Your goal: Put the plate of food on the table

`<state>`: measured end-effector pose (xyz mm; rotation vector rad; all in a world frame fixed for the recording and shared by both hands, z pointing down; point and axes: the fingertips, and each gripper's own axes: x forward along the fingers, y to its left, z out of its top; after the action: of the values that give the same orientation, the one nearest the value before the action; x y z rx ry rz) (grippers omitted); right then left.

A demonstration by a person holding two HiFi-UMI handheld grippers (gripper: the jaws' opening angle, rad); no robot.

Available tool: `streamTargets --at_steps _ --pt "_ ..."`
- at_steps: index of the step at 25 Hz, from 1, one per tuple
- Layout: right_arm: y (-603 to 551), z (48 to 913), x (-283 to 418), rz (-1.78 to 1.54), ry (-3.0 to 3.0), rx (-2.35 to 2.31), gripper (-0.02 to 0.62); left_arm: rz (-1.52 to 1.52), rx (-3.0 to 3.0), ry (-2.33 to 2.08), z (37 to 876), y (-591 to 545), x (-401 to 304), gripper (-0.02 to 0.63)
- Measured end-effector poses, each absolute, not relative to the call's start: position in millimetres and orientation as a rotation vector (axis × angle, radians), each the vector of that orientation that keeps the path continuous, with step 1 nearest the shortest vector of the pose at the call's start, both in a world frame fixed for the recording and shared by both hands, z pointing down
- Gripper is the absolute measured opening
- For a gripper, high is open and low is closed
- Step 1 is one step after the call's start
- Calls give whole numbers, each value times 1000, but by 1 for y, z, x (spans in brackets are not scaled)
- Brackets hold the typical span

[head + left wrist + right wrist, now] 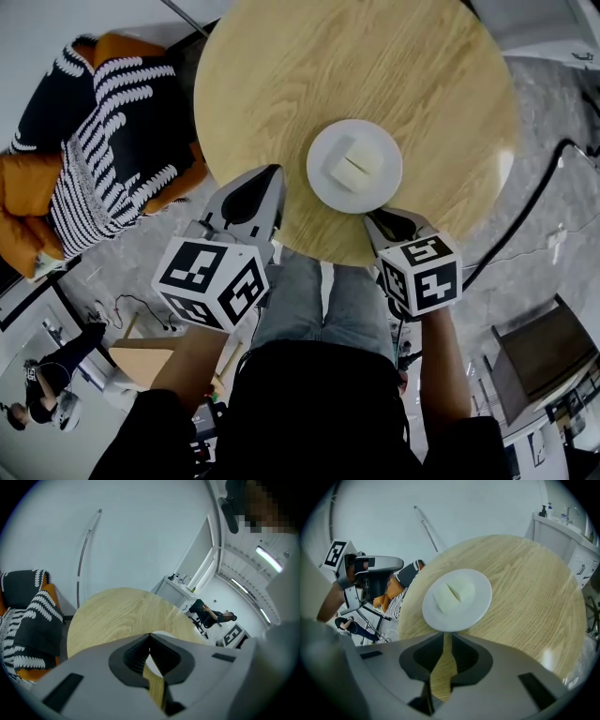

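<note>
The plate point(379, 192) sits flat on the table point(300, 75), close to the edge nearest the person. The food point(354, 166) is on it. So the main job looks done: the plate of food is on the table. I think all that is left is to pull the grippers back.

The plate is round, white and smooth, with a low rim. The food is two pale, soft-looking blocks lying side by side in the middle. It could be cake or tofu; I cannot tell which.

The right gripper point(373, 217) points down at the near rim of the plate. Its jaws have only a thin gap between them. In the right gripper view you see bare wood through that gap, and the plate lies just past the tips. So it holds nothing.

The left gripper point(277, 171) hangs over the table edge, off to the side of the plate. Its tips are pressed together and it is empty.

The table is round, light wood with wavy grain lines. Beside it is an orange chair point(23, 202) with a black and white striped cloth point(112, 150) on it.
</note>
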<state>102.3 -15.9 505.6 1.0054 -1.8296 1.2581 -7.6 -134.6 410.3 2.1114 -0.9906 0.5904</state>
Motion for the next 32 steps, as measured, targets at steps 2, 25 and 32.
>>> streamTargets --at_steps 2,25,32 --pt "-17 505 104 1252 -1825 1021 57 589 2113 -989 410 -135 -7 8" --pt "-16 510 103 974 -1794 1019 9 581 2126 -971 410 -133 0 8" --pt "-15 511 101 864 -1836 995 9 573 2138 -974 403 -135 1 8"
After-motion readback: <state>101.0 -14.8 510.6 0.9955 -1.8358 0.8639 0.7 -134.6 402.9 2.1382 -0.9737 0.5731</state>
